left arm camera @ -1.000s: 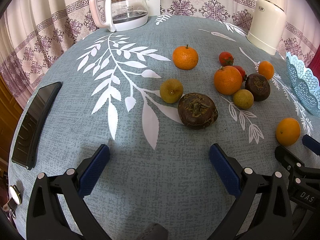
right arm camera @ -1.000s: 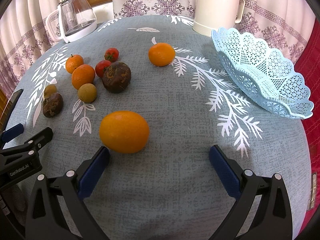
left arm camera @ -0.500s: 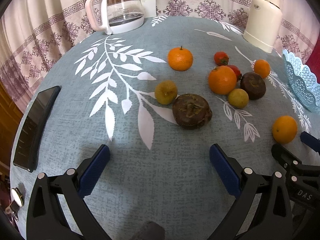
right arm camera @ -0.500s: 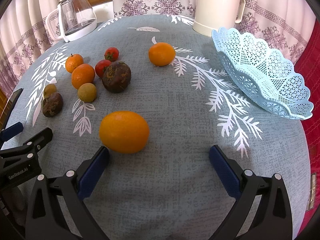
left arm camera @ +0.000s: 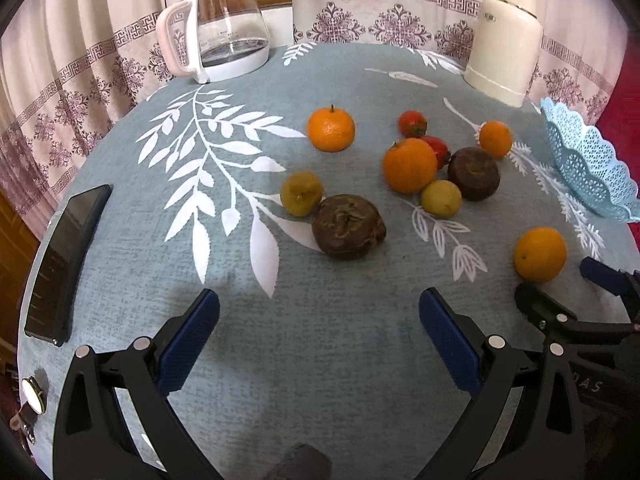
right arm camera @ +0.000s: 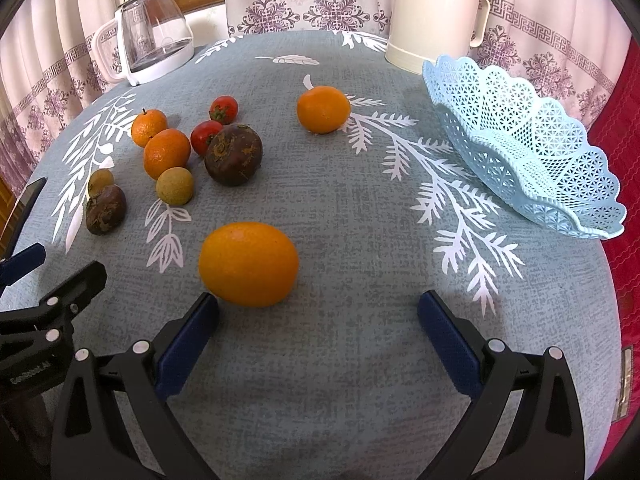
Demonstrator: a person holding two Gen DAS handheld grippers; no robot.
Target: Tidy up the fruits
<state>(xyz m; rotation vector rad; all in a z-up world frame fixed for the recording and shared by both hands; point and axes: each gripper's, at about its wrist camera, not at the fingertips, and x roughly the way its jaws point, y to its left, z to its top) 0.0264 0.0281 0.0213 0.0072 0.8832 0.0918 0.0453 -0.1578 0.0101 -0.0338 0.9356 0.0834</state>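
1. Fruits, ten in all, lie loose on the table [right arm camera: 340, 208], none in the blue basket [right arm camera: 532, 152].
2. Since a second ago, our left gripper [left arm camera: 318, 314] has drawn back slightly from the dark fruit [left arm camera: 348, 232], spread and empty.
3. Our right gripper [right arm camera: 318, 314] stays spread, its left finger just beside the nearest orange [right arm camera: 248, 264], well short of the basket: we judge sorting not yet begun.

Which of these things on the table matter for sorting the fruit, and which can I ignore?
For the job:
oranges
mandarins
tomatoes
dark fruits
yellow-green fruits
blue basket

Lying about:
glass kettle
cream jug
phone
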